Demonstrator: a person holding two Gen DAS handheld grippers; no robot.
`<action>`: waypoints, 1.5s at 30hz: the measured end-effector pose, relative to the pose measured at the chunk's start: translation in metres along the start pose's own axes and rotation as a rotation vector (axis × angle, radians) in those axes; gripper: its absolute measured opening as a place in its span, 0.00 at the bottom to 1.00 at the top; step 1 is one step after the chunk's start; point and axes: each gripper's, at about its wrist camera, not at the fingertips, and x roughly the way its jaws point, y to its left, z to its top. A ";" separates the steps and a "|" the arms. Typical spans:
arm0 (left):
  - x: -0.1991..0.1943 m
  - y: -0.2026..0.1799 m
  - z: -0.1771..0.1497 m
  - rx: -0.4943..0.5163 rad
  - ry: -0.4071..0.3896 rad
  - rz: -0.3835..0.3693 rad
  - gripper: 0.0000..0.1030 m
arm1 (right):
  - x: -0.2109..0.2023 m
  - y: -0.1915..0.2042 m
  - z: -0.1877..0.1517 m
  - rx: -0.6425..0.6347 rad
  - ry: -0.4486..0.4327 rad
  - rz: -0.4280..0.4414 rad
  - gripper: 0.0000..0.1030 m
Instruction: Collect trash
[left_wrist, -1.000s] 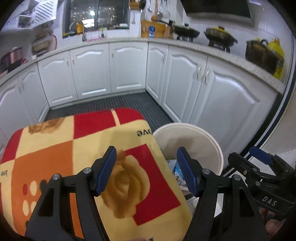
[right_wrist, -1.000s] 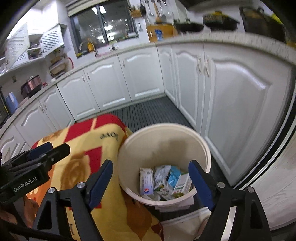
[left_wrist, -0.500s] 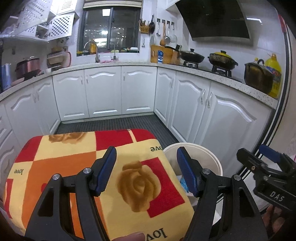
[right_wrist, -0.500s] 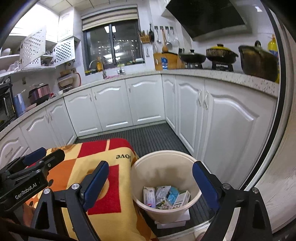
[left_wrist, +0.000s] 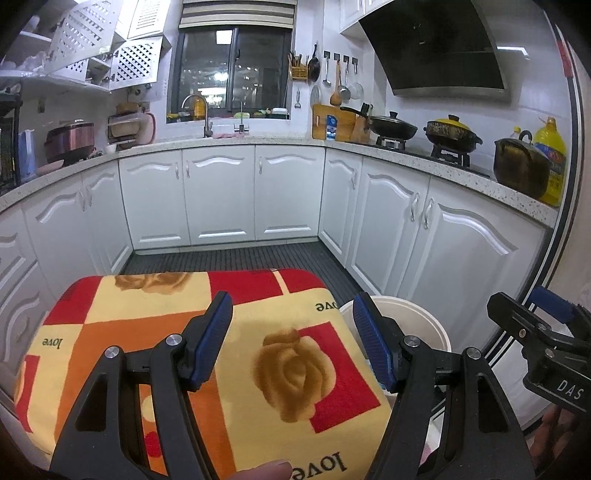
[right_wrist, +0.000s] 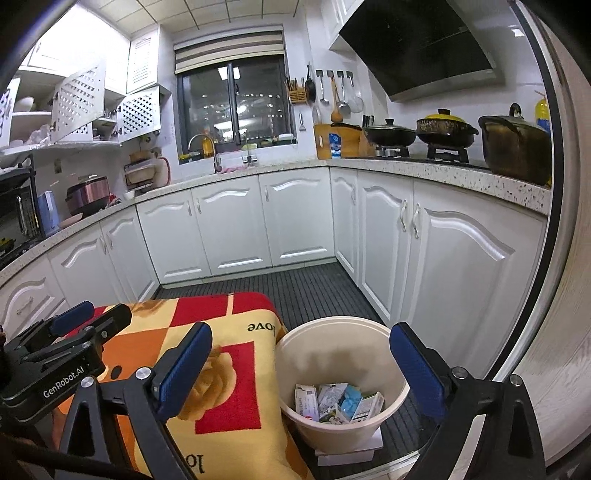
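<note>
Both tongs spread, empty: left tongs (left_wrist: 291, 339) above rose-patterned blanket (left_wrist: 258, 332); right tongs (right_wrist: 301, 363), just opening wider, over trash-filled bucket (right_wrist: 369, 328).

The left gripper (left_wrist: 291, 339) points forward and somewhat downward, its jaws parted to a middling width with nothing between the blue pads (left_wrist: 212, 341). A fingertip (left_wrist: 264, 470) of the person shows at the lower edge of the left wrist view. The right gripper (right_wrist: 301, 367) sits level with it on its right side, tilted down to much the same degree; its jaws have just been opening and now stand very wide, with nothing gripped between them. The two tools are close together, side by side, not touching.
</note>
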 end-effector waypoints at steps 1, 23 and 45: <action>0.000 0.000 0.000 -0.001 -0.001 0.001 0.65 | -0.001 0.001 0.000 -0.001 -0.002 0.000 0.93; 0.001 0.002 -0.001 0.008 -0.003 0.025 0.65 | -0.005 0.004 0.000 0.000 -0.007 -0.005 0.94; 0.003 0.002 -0.003 0.008 -0.002 0.036 0.65 | 0.001 0.001 -0.002 0.001 0.014 -0.003 0.94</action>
